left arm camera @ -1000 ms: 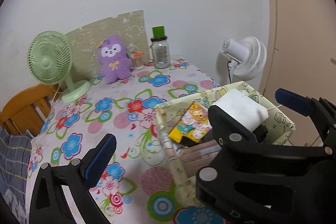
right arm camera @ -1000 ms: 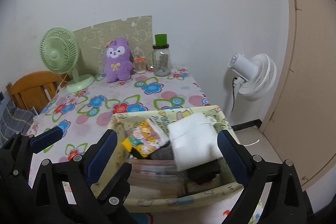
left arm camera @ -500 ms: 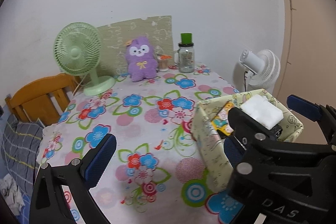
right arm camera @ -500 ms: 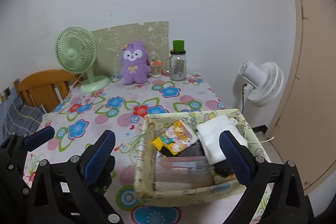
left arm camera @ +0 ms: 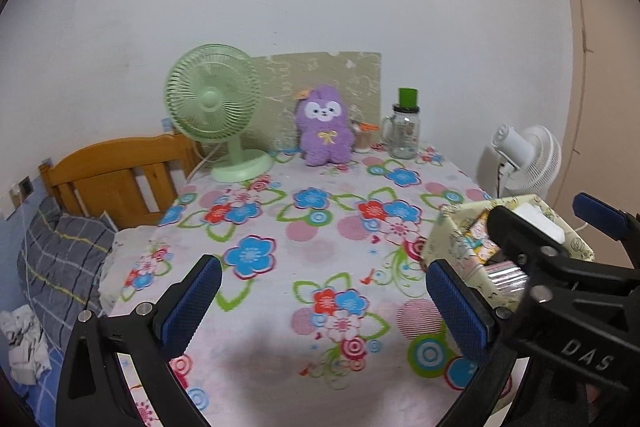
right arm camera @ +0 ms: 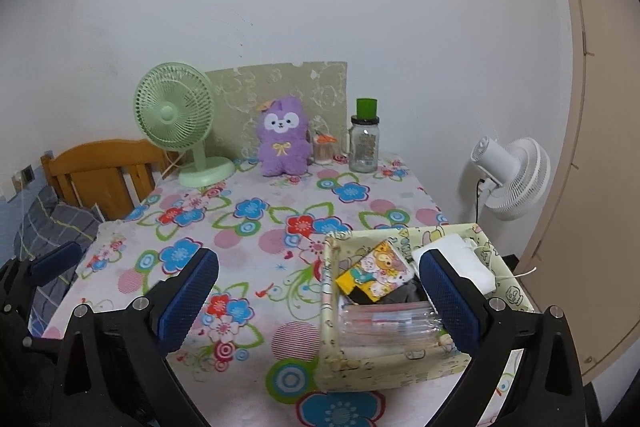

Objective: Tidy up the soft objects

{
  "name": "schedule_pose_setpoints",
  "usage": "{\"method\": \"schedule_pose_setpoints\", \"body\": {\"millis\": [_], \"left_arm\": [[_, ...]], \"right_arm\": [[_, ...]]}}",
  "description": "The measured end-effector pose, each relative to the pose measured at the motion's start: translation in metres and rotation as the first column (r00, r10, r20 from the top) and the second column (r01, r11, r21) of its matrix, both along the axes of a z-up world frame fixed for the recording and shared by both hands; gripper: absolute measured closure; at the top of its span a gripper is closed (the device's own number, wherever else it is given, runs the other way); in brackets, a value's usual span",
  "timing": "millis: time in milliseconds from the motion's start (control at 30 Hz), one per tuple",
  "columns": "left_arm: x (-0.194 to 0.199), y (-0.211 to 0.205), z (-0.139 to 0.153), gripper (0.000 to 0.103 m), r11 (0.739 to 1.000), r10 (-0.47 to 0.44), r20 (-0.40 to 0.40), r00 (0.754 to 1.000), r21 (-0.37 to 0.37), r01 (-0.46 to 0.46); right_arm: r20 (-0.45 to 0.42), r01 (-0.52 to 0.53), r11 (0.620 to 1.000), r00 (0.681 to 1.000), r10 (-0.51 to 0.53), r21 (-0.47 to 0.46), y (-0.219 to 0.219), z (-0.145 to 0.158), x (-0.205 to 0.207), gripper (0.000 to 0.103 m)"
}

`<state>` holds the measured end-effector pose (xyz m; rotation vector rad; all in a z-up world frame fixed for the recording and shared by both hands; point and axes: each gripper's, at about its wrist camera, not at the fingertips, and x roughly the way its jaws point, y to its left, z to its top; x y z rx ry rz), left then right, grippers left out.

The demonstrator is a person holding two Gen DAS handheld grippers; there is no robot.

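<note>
A pale yellow fabric storage box [right arm camera: 374, 367] [left arm camera: 448, 227] stands at the table's right front. In it lie a folded white cloth [right arm camera: 468, 259], a colourful cartoon-print item [right arm camera: 380, 269] and dark folded things. A purple plush toy [right arm camera: 283, 137] [left arm camera: 325, 126] sits upright at the back of the table. My left gripper [left arm camera: 322, 307] is open and empty above the table's front. My right gripper [right arm camera: 320, 301] is open and empty, its right finger over the box. The right gripper's body [left arm camera: 560, 287] hides part of the box in the left wrist view.
The floral tablecloth [right arm camera: 256, 227] covers the table. A green desk fan [right arm camera: 176, 131], a glass jar with green lid [right arm camera: 364, 143] and a small cup [right arm camera: 323, 149] stand at the back. A white fan [right arm camera: 512, 179] stands right of the table. A wooden headboard [right arm camera: 96, 175] and bedding are left.
Both grippers have pulled back from the box and away from the table's far end. The box now sits lower right in both views. Both stay open and empty.
</note>
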<state>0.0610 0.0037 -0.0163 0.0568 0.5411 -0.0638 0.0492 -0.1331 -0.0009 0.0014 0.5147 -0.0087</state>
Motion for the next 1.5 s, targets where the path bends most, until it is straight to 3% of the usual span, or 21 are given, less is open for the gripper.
{"method": "schedule_pose_setpoints", "body": {"millis": [433,1500], "left_arm": [[-0.027,0.037,0.011,0.0,0.994,0.098,0.047,0.994,-0.047,-0.096],[-0.035,0.039,0.023,0.0,0.994,0.103,0.085,0.991,-0.047,-0.1]], "right_arm": [[0.059,-0.017,1.0,0.998,0.016,0.01,0.009,0.013,-0.025,0.0],[0.07,0.022,0.999,0.997,-0.024,0.033,-0.002,0.016,-0.036,0.0]]}}
